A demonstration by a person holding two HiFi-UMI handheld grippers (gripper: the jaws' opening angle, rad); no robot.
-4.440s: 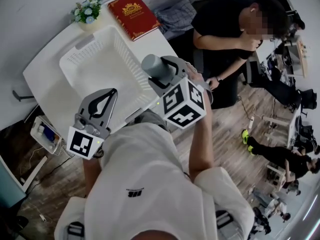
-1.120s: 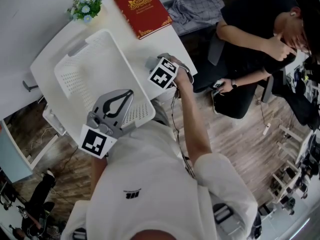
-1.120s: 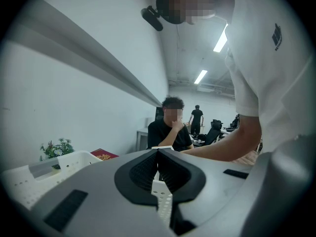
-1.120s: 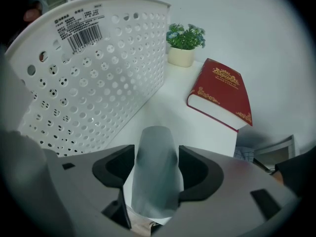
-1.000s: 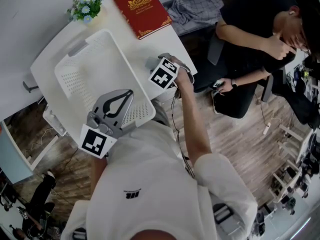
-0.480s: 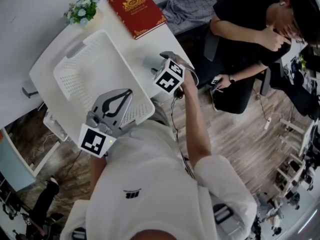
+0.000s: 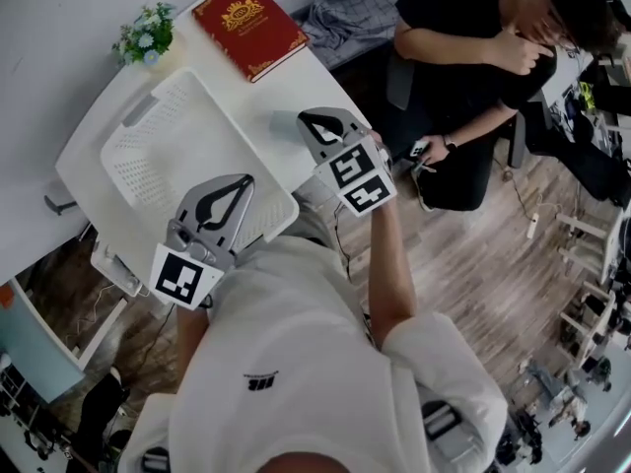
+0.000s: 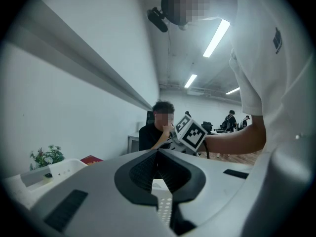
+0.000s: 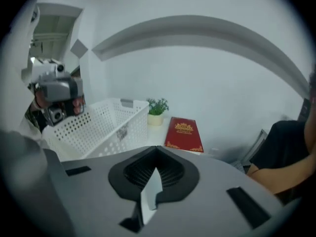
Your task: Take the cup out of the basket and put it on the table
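The basket [image 7: 187, 136], white plastic with rows of small holes, looks empty. My right gripper [image 9: 156, 149] is closed on nothing above the desk's [image 7: 286, 77] right edge. My left gripper [image 8: 158, 151], also closed and empty, hangs by the basket's near corner. I cannot pick out the cup in any view. I judge it stands on the smooth white desk, hidden under my right gripper, so the placing looks about finished. Next I should draw away without knocking it. A hard red book [image 7: 249, 13] with gold trim lies at the far edge.
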